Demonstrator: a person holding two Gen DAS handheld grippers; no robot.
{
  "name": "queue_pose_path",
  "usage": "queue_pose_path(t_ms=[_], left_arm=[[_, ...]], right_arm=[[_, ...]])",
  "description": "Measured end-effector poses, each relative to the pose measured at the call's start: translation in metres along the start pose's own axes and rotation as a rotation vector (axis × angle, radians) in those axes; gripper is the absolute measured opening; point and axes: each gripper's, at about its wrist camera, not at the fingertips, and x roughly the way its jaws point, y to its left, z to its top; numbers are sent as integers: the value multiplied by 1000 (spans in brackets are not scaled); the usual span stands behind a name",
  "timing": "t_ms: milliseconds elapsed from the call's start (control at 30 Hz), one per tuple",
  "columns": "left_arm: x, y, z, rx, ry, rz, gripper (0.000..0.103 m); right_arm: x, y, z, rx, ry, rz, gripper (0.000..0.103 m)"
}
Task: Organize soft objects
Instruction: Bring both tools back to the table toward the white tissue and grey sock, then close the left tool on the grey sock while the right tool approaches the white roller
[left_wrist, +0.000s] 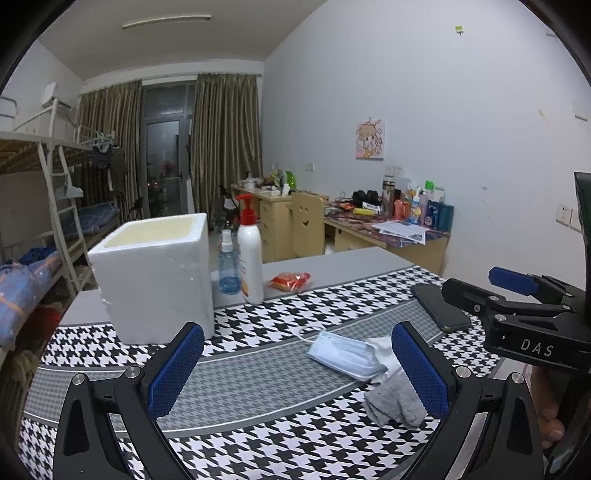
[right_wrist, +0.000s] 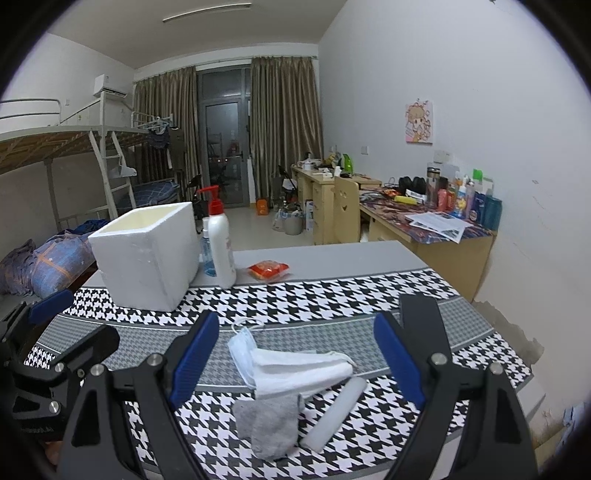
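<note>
Styrofoam box (right_wrist: 147, 254), bottles (right_wrist: 219, 240), phone (left_wrist: 439, 306) ring the masks (right_wrist: 295, 365); both tongs wide, empty.

A pale blue face mask (right_wrist: 242, 350), folded white cloth (right_wrist: 299, 371), crumpled grey sock (right_wrist: 267, 424) and white foam roll (right_wrist: 338, 413) lie heaped together near the worktop's near edge; an open foam box (right_wrist: 147, 251) stands upright toward its far left corner.

Desk (right_wrist: 332, 258): grey top, houndstooth cloth (right_wrist: 332, 295) over its near part.
On cloth: foam box (right_wrist: 147, 254), face mask (right_wrist: 242, 350), white cloth (right_wrist: 295, 373), grey sock (right_wrist: 269, 424), white roll (right_wrist: 336, 413), phone (left_wrist: 439, 306).
On bare top: pump bottle (right_wrist: 221, 247), spray bottle (left_wrist: 228, 266), red packet (right_wrist: 268, 269).
</note>
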Motion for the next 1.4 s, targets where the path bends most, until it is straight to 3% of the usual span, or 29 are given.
queue_pose_path(t_ms=[1400], left_arm=[[84, -64, -50, 93, 272, -155, 102]], right_arm=[[40, -62, -55, 72, 181, -111, 89]])
